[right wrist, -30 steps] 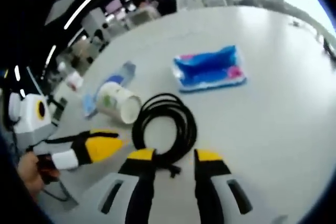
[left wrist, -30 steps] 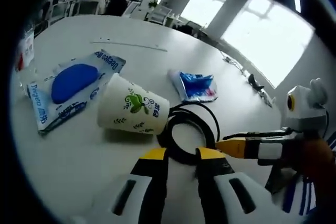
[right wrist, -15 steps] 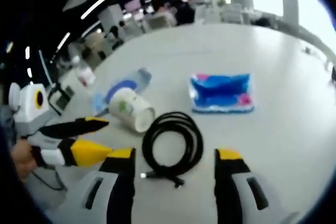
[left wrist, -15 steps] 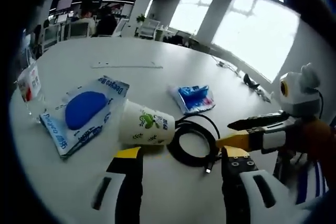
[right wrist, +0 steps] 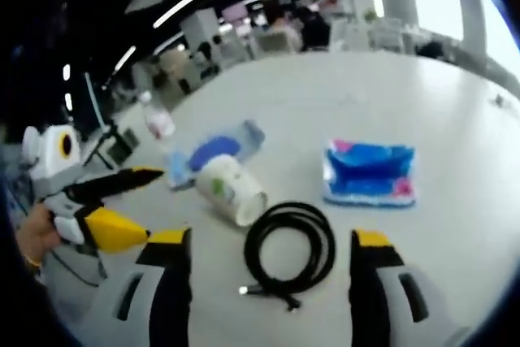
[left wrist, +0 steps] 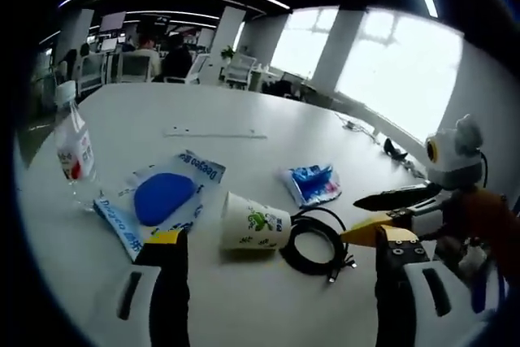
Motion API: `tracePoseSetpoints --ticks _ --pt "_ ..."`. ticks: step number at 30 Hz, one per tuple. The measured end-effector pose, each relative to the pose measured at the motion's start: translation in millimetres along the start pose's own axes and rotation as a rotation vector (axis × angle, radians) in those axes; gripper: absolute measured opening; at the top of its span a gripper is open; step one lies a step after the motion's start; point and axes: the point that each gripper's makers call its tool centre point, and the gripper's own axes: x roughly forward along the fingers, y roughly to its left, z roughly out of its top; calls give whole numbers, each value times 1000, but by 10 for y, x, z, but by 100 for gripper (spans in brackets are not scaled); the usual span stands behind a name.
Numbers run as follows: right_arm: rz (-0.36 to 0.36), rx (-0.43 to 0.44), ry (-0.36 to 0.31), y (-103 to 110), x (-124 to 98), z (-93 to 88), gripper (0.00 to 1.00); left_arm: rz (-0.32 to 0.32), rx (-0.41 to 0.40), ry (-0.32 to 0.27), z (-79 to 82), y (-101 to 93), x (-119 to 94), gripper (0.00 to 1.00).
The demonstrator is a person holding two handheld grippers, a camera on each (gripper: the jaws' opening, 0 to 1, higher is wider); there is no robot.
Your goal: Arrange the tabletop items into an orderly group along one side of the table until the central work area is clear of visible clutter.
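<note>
Both grippers look the same: chunky white bodies with black jaws capped in yellow, plus a dark slot on each jaw base. Left gripper [left wrist: 280, 262], right gripper [right wrist: 272, 262]. From the side you see a tapered yellow tip, black upper jaw, and a dark cable hanging below

Tipped paper cup [left wrist: 253, 223] beside coiled cable [left wrist: 318, 239]

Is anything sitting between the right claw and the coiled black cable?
Nothing visible. The coiled black cable lies on bare white table just ahead of the open right claw. The tipped white paper cup lies beyond it to the left, off the approach line.
</note>
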Motion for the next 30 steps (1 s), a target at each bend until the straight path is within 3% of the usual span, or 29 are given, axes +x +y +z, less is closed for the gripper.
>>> tracePoseSetpoints --ticks 7,12,20,30 --pt "39 2 -67 78 81 317 82 30 -8 -39 126 150 -106 100" --pt "61 -24 -78 135 176 485 82 62 -22 -66 222 286 -196 100" --pt "108 -62 -73 241 404 667 79 133 -62 -97 301 616 -310 100" --pt "168 -95 -57 330 731 781 77 203 -133 -104 265 946 -365 96"
